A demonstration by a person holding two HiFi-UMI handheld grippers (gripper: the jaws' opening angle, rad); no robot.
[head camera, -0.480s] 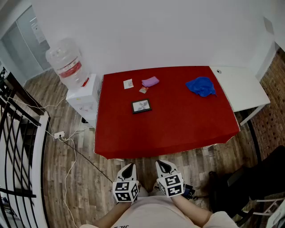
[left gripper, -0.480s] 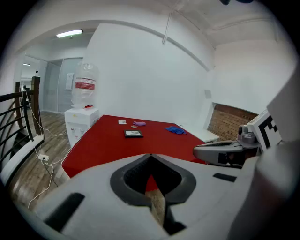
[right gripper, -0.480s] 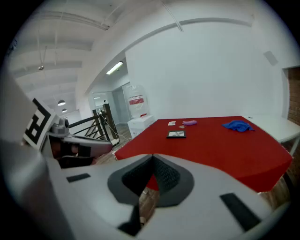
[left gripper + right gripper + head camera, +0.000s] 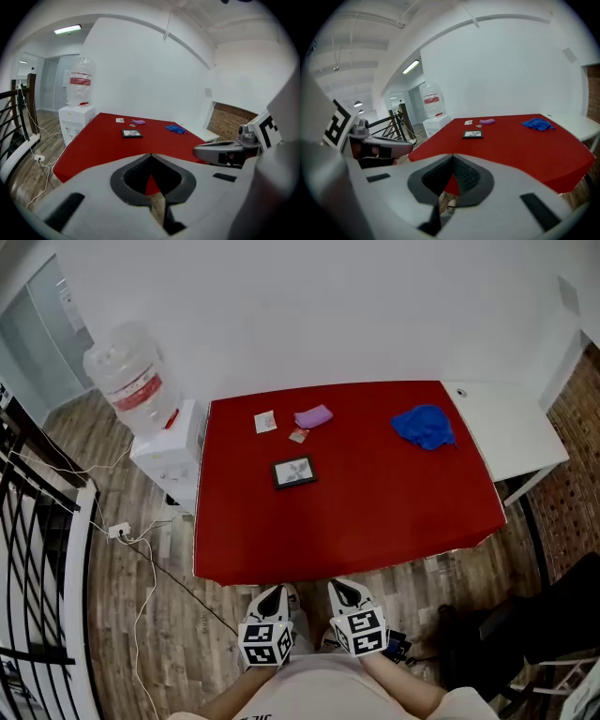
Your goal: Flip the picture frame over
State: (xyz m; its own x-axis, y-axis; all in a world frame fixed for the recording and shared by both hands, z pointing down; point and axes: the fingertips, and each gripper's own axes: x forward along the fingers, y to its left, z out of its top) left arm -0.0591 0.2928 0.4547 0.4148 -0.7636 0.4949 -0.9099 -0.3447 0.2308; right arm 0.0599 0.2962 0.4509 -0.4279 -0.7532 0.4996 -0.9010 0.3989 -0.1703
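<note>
A small black picture frame [image 4: 294, 472] lies flat, picture up, on the left half of the red table [image 4: 375, 512]; it also shows as the frame [image 4: 131, 133] in the left gripper view and the frame [image 4: 473, 134] in the right gripper view. Both grippers hang side by side well short of the table's near edge, over the floor. My left gripper [image 4: 270, 597] is shut with nothing in it. My right gripper [image 4: 340, 592] is shut and empty too. Neither one touches the frame.
On the table's far side lie a white card [image 4: 265, 421], a purple object [image 4: 313, 416], a small packet [image 4: 299, 435] and a crumpled blue cloth [image 4: 424, 426]. A water dispenser [image 4: 141, 399] stands left of the table, a white desk [image 4: 511, 427] at the right, cables [image 4: 141, 549] on the floor.
The head view has shifted slightly, so the table and dispenser sit a little further left and down in the picture. Both grippers stay where they were, shut.
</note>
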